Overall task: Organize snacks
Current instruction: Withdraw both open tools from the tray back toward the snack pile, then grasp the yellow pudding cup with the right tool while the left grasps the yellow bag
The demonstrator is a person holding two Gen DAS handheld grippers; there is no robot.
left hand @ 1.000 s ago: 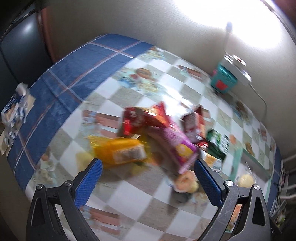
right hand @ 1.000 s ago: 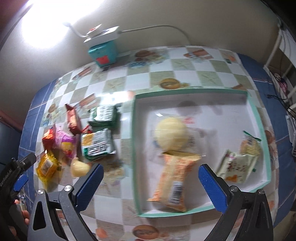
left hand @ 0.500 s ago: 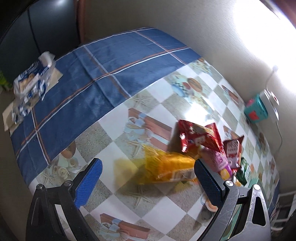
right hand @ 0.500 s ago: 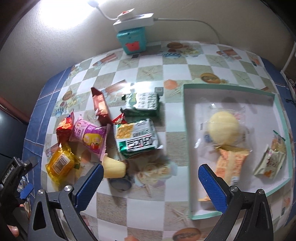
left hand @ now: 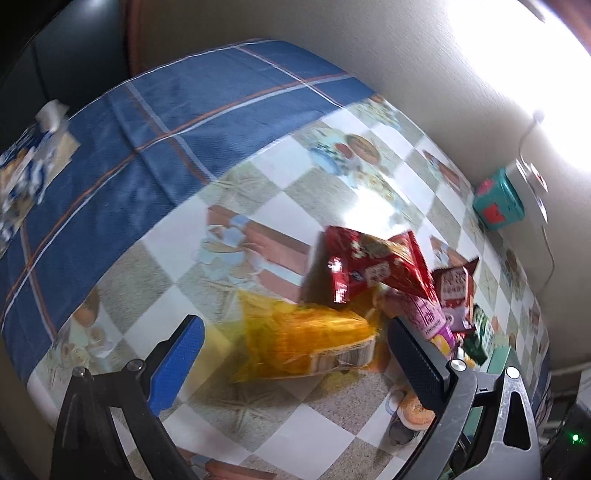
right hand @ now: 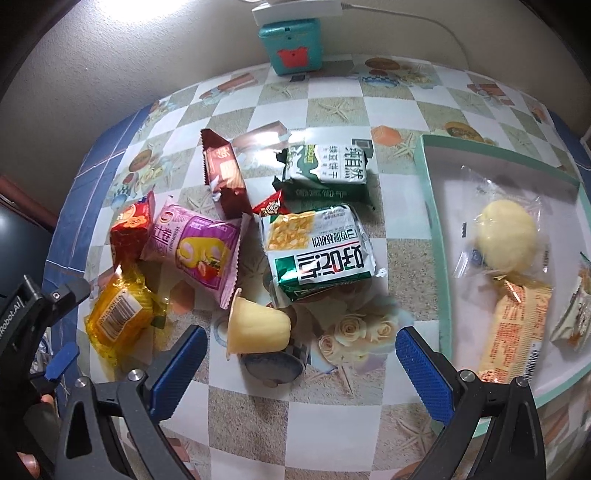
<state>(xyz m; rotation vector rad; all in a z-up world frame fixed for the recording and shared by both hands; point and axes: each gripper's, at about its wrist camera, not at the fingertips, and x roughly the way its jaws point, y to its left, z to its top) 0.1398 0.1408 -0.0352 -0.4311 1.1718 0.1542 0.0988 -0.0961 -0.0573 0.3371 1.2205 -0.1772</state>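
Several snack packets lie loose on the checked tablecloth. A yellow packet lies between the spread fingers of my open left gripper, which also shows at the left edge of the right wrist view. A red packet, a pink packet, a brown packet, two green-and-white packets and a yellow jelly cup lie close by. My right gripper is open and empty above the jelly cup. The teal-rimmed tray holds a round bun and an orange packet.
A teal box and a white power strip stand at the wall. A dark round object lies under the jelly cup. The blue cloth border and table edge are at the left. A blue-white packet lies off the table's edge.
The left gripper has closed in on the yellow packet, which now sits larger between its fingers. The right gripper has moved left and lower, from the tray toward the loose snacks.
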